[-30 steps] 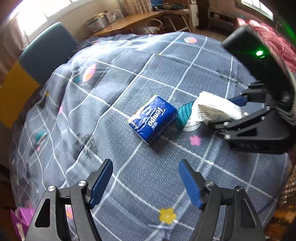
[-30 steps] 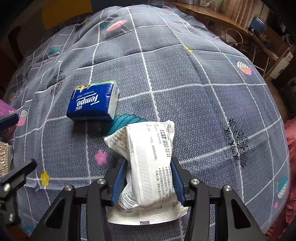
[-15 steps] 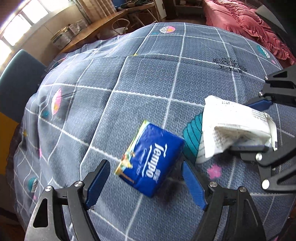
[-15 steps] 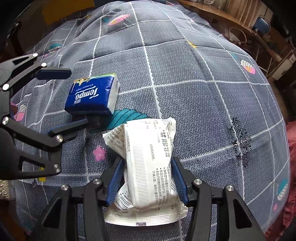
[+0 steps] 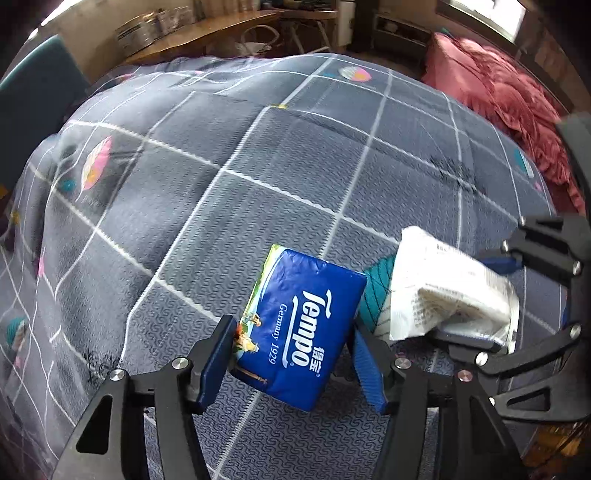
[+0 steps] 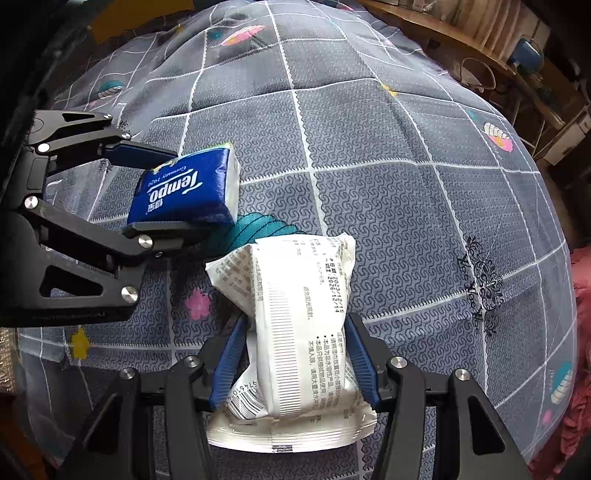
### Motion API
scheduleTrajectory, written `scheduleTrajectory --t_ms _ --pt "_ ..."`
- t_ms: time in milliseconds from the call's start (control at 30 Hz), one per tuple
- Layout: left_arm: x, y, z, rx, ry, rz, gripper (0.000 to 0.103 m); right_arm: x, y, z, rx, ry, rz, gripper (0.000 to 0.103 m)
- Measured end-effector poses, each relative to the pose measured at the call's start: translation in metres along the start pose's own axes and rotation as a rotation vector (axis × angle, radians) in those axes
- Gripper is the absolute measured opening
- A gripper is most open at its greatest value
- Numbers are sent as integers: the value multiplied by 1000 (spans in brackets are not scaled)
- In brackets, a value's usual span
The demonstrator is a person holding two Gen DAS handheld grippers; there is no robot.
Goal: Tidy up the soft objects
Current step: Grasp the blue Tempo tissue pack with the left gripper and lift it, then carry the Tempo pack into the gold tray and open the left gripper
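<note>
A blue Tempo tissue pack (image 5: 303, 325) (image 6: 184, 192) lies flat on the grey checked quilt (image 5: 258, 166). My left gripper (image 5: 291, 328) (image 6: 190, 190) points down over it with one finger on each long side. Its jaws are closing; the pads sit right at the pack's edges and the wrapper shows no squeeze. Just to its right, a white printed soft packet (image 6: 299, 314) (image 5: 443, 280) rests on the quilt. My right gripper (image 6: 295, 321) (image 5: 461, 299) is shut on the packet, its blue pads pinching the waist.
The two grippers stand close side by side, a few finger-widths apart. A red ruffled blanket (image 5: 509, 96) lies beyond the quilt's right edge. A wooden desk (image 5: 207, 33) and a teal chair back (image 5: 33, 96) stand behind the bed.
My left gripper came forward and down until the blue pack lay between its fingers, and its jaws narrowed around it. The right gripper and the white packet stayed put.
</note>
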State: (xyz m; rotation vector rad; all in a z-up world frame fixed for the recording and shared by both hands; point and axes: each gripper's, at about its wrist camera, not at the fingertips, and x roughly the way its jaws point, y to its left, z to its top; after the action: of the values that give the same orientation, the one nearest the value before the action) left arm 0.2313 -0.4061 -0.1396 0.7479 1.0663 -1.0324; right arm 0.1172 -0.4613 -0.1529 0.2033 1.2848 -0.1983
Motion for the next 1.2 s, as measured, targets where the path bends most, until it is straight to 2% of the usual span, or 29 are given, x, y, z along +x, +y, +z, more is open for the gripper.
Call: scheduleTrajectory --t_ms 133,267,400,533,700,833,1000,1200 --pt "-18 45 9 -222 -4 54 62 2 5 -1 -14 1 -9 57" --pt "-49 100 5 -405 -23 131 62 3 8 0 -13 -3 -9 57" --pt "-88 148 -16 -575 -51 191 62 3 8 1 -14 -6 -8 57" --pt "-130 195 -44 -695 -79 303 62 4 6 1 -18 -9 -7 57" --pt "-189 244 -95 -829 -99 420 62 5 9 1 -21 -12 -8 57" --pt "-243 269 -150 -924 -127 509 62 6 8 1 -20 -11 -5 57" --pt "-291 280 -220 -992 -131 595 62 5 7 1 -18 -12 -5 57" --pt "-322 280 -322 -1105 -122 628 62 6 7 -1 -16 -15 -11 57"
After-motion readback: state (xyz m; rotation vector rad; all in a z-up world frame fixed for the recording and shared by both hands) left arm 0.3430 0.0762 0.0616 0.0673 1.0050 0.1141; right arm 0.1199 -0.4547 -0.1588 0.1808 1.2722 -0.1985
